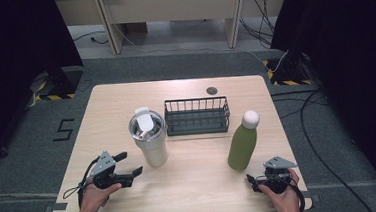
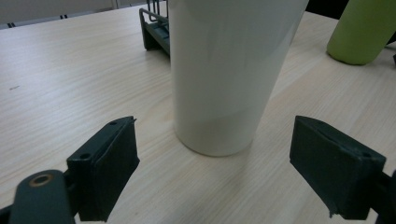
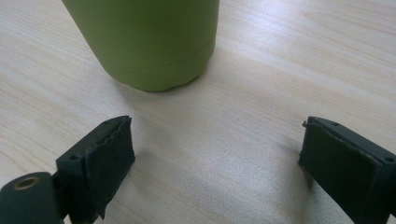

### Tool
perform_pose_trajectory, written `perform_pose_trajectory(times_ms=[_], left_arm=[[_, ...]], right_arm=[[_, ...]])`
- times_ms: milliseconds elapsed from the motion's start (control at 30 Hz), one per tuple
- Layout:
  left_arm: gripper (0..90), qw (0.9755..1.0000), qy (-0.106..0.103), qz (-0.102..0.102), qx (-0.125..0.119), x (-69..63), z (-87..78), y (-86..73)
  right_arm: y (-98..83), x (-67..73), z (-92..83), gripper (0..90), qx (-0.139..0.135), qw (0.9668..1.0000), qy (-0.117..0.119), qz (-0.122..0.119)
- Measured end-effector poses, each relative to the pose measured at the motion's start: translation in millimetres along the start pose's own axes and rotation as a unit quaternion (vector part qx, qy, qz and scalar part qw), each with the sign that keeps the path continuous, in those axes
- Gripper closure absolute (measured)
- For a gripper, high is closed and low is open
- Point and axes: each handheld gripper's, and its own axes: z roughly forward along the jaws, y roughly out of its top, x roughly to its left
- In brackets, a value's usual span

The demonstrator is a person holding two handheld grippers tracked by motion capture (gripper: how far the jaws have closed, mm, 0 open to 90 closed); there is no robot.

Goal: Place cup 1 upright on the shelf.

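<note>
High view: light wood table (image 1: 191,186). Cream tumbler (image 1: 149,138) w/ clear lid stands left of centre, upright. Green bottle (image 1: 242,141) w/ white cap stands right of centre, upright. Dark wire basket (image 1: 196,116) sits behind and between them, looks empty; near both, whether touching cannot tell. Left gripper (image 1: 130,166) low over the table, just beside the tumbler's base on its left, jaws spread, pointing right toward it. Left hand (image 1: 94,195) wraps the grip from below, forearm in from bottom edge. Right gripper (image 1: 254,180) near the table's front edge, just short of the bottle's base; jaws hard to read here. Right hand (image 1: 282,194) behind it.

Left gripper view: jaws wide apart, nothing between them. Tumbler dead ahead, centred in the gap, base on the table, not touched. Basket corner (image 2: 156,32) behind; bottle (image 2: 364,30) far right.

Right gripper view: jaws wide apart, empty. Bottle's lower body (image 3: 149,42) ahead, offset left of the gap's centre, apart from both pads.

Judgement: approach step, both sides; no grasp yet. Likely goal = vessels into the basket. Next: left needs a straight push fwd till the pads flank the tumbler wall, then close; tapered wall, so grip may slip upward-wise. Right must shift left to centre on the bottle first.
</note>
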Motion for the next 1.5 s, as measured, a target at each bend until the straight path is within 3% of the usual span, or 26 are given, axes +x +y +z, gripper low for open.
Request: perform_pose_trajectory(times_ms=[300, 1033, 1500], left_arm=[[14.8, 0.9994, -0.01, 0.005, -0.031, -2.0, 10.2, 5.7], [14.4, 0.9977, -0.006, 0.021, -0.064, -10.6, 45.0, 12.5], [10.0, 0.9957, -0.007, 0.008, -0.093, -10.0, 61.4, 13.9]], right_arm=[[0.5, -0.5, 0.9, 9.5, 0.0, 1.0, 0.0, -0.001], [0.7, 0.1, 0.8, 9.4, 0.001, 1.0, 0.001, 0.001], [0.8, 0.1, 1.0, 9.4, 0.001, 1.0, 0.001, 0.001]])
